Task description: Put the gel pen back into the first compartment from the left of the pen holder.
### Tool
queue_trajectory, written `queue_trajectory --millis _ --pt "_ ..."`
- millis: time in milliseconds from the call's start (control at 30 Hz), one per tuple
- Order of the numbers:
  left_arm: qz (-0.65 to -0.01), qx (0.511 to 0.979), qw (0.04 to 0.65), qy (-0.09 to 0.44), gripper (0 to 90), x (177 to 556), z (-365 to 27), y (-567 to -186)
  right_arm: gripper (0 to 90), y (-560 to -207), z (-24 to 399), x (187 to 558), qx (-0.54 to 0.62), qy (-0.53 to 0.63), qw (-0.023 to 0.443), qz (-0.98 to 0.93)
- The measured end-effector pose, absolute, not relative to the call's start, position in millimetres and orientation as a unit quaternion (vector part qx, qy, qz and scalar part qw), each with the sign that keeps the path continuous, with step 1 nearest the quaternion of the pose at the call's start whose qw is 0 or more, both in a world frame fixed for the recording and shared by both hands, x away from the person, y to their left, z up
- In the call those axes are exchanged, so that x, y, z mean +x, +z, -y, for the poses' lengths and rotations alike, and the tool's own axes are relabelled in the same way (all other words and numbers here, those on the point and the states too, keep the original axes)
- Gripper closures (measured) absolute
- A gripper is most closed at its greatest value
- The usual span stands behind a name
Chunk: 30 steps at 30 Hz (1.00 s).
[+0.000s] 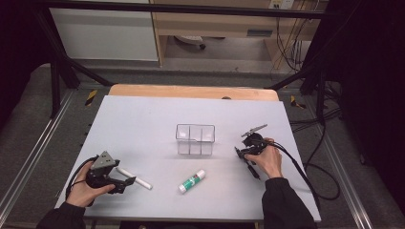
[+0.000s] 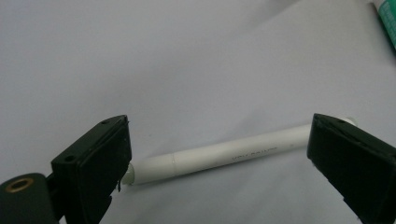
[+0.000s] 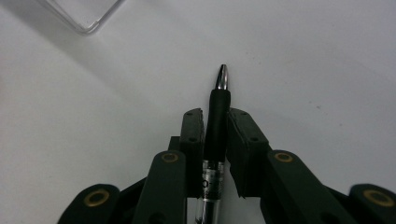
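Black sleeves; each black claw (image 3: 215, 126) has brass-ringed screw holes, a trailing black cable, a grey three-cornered plate.

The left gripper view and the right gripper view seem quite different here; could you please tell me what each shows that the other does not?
Left gripper view: the left tongs stand wide open around a white marker lying on the table, with the end of a green-and-white glue stick at the top right corner.

Right gripper view: the right tongs are shut on a black pen, tip pointing forward, with a corner of the clear plastic organizer at the top left.

Both: the pale grey table top.
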<state>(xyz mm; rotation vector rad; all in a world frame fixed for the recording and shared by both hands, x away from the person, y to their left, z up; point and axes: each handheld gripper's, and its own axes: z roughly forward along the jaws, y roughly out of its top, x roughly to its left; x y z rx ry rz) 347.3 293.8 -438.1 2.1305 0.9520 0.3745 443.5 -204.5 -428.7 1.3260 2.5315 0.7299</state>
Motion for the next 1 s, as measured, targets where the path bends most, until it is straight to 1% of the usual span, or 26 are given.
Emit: queue_trajectory --millis 133,600,833,1000 --pt "-0.373 0.833 0.38 0.147 6.5 347 -294 -438 78.5 -430 205 443 0.448 0.243 0.098 -0.855" --pt "-0.373 0.834 0.38 0.147 6.5 347 -294 -438 80.1 -429 204 442 0.453 0.251 0.105 -0.849" --pt "-0.372 0.834 0.38 0.147 6.5 347 -294 -438 80.3 -424 206 439 0.447 0.27 0.1 -0.847" --pt "-0.372 0.834 0.38 0.146 6.5 348 -293 -438 80.4 -413 207 435 0.439 0.287 0.109 -0.845"
